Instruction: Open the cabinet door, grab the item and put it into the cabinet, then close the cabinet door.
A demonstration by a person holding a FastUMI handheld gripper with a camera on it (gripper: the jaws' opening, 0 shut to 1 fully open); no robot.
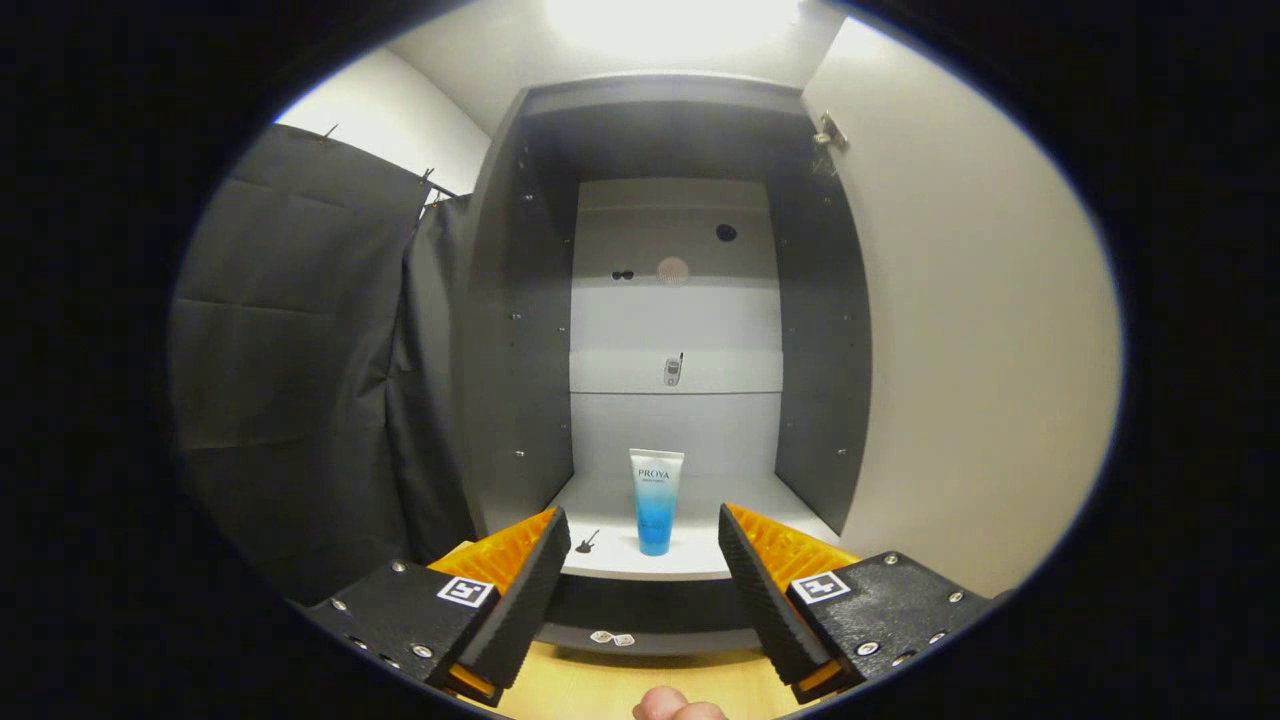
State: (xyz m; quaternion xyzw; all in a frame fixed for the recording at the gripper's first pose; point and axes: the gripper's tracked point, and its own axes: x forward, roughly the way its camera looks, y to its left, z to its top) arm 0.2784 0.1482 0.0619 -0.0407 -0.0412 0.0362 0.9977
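Black cloth (pixel 300 360) hangs left of the unit; wooden floor (pixel 600 690) lies below.

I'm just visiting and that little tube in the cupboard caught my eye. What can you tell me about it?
The white-to-blue squeeze tube looks like soft plastic, white at its flat crimped top and shading to blue at its cap. It stands upright on the cap, near the front of the grey cabinet's lowest white shelf. Nothing else touches it. The open orange-and-black gripper sits short of it, fingers apart.
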